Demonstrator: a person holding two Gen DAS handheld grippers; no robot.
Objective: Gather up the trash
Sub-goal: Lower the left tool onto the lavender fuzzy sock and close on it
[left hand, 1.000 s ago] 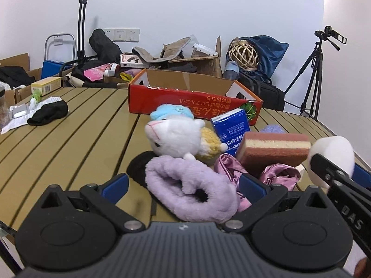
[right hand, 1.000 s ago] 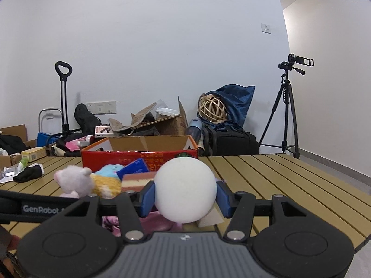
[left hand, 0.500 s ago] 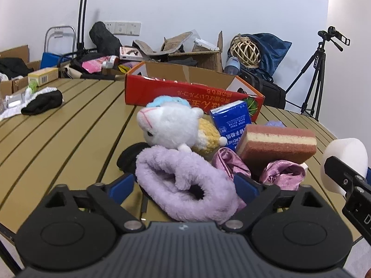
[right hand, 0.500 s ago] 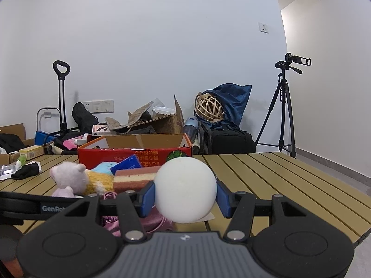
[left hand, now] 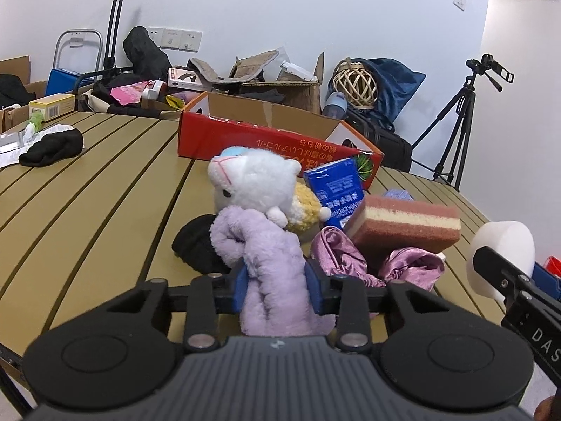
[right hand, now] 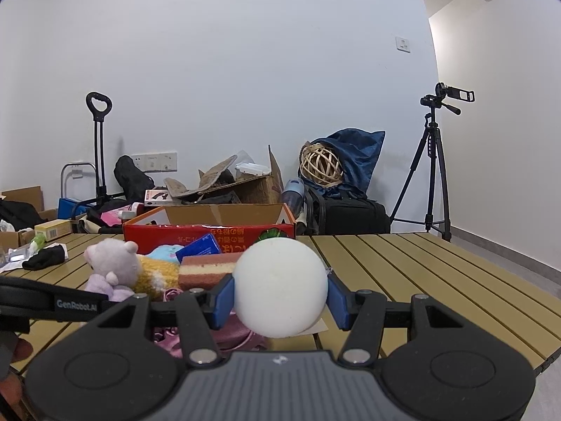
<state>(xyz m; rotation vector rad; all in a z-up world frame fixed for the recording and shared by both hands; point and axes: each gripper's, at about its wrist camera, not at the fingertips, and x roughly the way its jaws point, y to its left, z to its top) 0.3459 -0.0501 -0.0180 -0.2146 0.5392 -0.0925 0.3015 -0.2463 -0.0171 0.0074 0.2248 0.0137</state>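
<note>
A fluffy lilac sock (left hand: 270, 259) stands bunched and lifted between the blue pads of my left gripper (left hand: 277, 289). Its jaws are closing, and the pads press into the sock's sides. The sock leans against a white plush toy (left hand: 252, 182) in a pile on the slatted table (left hand: 105, 203). My right gripper (right hand: 280, 296) is shut on a white foam ball (right hand: 280, 280) and holds it above the table. In the left wrist view that ball (left hand: 505, 252) shows at the right edge. A red cardboard box (left hand: 266, 140) stands open behind the pile.
The pile also holds a blue tissue packet (left hand: 336, 186), a pink-and-cream sponge (left hand: 406, 224), pink satin cloth (left hand: 336, 252) and a black sock (left hand: 200, 245). A black cloth (left hand: 52, 147) lies far left. Boxes, bags and a tripod (right hand: 431, 175) stand along the wall.
The left jaws have gone from wide apart to squeezing the lilac sock, which now stands bunched upright between the pads. The right gripper and its ball have not moved.
</note>
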